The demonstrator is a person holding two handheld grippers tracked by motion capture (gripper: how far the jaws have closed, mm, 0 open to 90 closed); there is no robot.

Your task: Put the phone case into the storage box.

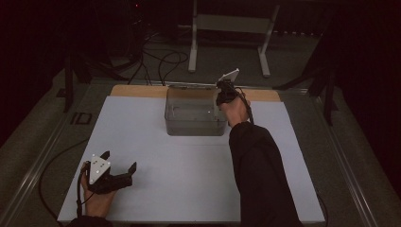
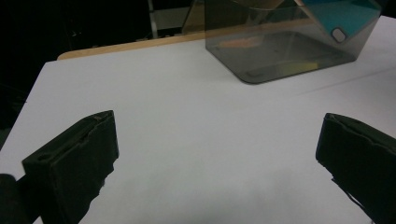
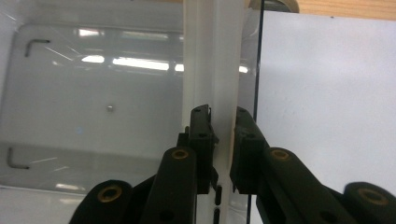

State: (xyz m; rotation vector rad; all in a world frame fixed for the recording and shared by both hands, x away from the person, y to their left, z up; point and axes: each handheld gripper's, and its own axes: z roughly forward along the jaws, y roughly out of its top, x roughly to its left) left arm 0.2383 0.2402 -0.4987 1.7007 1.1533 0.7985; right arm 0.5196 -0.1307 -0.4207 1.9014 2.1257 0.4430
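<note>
Right gripper (image 3: pixel 223 140): we pinch the clear bin's (image 1: pixel 195 113) right wall near the table's (image 1: pixel 189 156) far edge | left gripper (image 1: pixel 118 163): we rest it near the front-left corner, jaws wide, empty

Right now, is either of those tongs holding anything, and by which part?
The right tongs pinch the clear box by its right wall's rim. The left tongs stand open on nothing.

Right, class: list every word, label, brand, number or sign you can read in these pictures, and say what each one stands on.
None can be read.
Clear plastic box: no print shows on its walls.
Right gripper, shut on the box's wall: bare black jaws, no marking.
Left gripper, open, with its grey plate: dots, no letters.
White table top: blank.
</note>
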